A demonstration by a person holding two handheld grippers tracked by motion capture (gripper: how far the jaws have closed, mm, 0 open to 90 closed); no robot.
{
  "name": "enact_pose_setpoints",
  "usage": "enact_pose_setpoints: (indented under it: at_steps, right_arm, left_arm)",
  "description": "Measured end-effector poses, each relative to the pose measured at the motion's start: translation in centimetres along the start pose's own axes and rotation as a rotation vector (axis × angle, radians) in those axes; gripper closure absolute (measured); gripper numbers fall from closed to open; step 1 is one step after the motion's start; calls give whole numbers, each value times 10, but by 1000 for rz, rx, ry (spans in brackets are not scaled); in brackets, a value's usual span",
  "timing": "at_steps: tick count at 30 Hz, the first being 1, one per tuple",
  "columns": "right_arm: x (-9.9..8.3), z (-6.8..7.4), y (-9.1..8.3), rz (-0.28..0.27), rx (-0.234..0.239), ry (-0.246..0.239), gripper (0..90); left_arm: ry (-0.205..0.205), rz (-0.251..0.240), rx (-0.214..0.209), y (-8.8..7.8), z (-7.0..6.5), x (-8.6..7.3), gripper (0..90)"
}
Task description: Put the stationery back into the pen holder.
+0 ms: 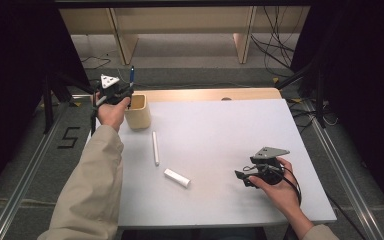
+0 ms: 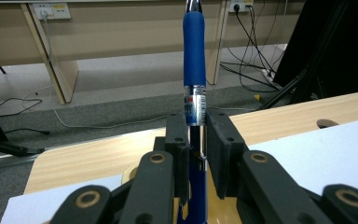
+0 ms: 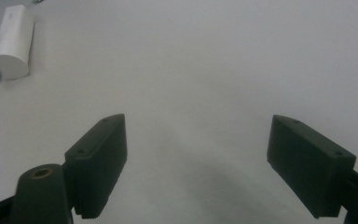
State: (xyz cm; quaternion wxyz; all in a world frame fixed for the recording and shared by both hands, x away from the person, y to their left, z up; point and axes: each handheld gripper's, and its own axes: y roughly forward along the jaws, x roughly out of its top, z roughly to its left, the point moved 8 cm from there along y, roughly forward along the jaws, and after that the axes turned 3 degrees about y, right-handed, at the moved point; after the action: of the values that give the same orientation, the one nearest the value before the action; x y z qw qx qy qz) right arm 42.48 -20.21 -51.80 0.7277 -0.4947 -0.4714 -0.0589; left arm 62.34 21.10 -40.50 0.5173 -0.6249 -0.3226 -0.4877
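Fingers [image 2: 216,140] clamp blue pen [image 2: 194,60] upright above cup [image 1: 138,111] at table edge.

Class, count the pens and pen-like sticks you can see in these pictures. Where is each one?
2: a blue pen held upright above the cup, and a white stick lying on the table. The cup may hide more.

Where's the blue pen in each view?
High view: blue pen upper left, upright in the left gripper over the cup.
Left gripper view: centre, upright, clamped between the jaws.
Right gripper view: not in it.
Shared landmark: the white board, lower right in the left gripper view.
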Motion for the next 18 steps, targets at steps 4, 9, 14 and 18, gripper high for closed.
enact_pose_setpoints:
  at_steps: [4, 9, 14, 18]
  right_arm:
    - [0, 0, 0, 0, 0, 0, 207]
    - [0, 0, 0, 2, 2, -4, 207]
    - [0, 0, 0, 2, 3, -3, 207]
    - [0, 0, 0, 2, 4, -4, 207]
  left_arm:
    - [-3, -3, 4, 3, 1, -1, 793]
    - [1, -11, 11, 5, 3, -2, 793]
    - [6, -21, 17, 7, 4, -2, 793]
    - [19, -20, 19, 9, 4, -4, 793]
